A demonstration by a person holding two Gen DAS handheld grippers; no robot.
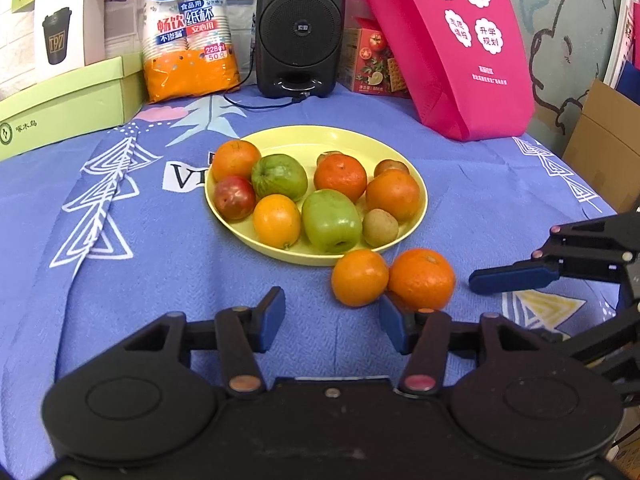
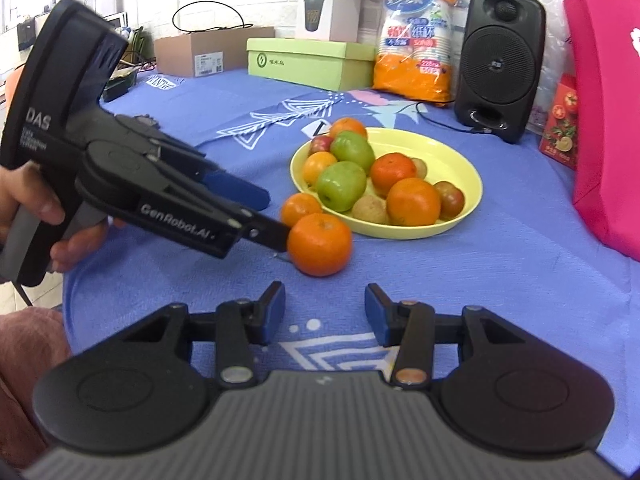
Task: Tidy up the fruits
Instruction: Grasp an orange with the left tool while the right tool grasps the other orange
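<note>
Fruit count: the yellow plate (image 1: 304, 136) is carrying four oranges, two green apples, two red fruits, and one kiwi (image 1: 380, 227); one further small brown fruit (image 1: 329, 156) is partly hidden behind an orange and cannot be identified. The plated oranges are lying at the far left (image 1: 236, 160), near left (image 1: 277, 221), centre (image 1: 340, 176) and right (image 1: 393, 194). The green apples are sitting at the back (image 1: 279, 176) and front (image 1: 331, 220). One red fruit (image 1: 234, 197) is lying at the left rim, the other (image 1: 391, 166) at the far right. Two more oranges are resting off the plate on the blue tablecloth (image 1: 160, 272), touching each other: the smaller orange (image 1: 359, 277) just beside the plate's near rim, and the larger orange (image 1: 421, 278) to its right.

Position: both loose oranges are lying just ahead of the left gripper (image 1: 332, 322), offset toward its right finger. In the right wrist view, that finger's tip is touching or nearly touching the larger orange; contact cannot be confirmed.

Gripper state: the left gripper's fingers are standing wide apart and are holding nothing. The right gripper (image 2: 325, 314) is likewise spread wide and empty, hovering over the cloth near the larger orange.
</note>
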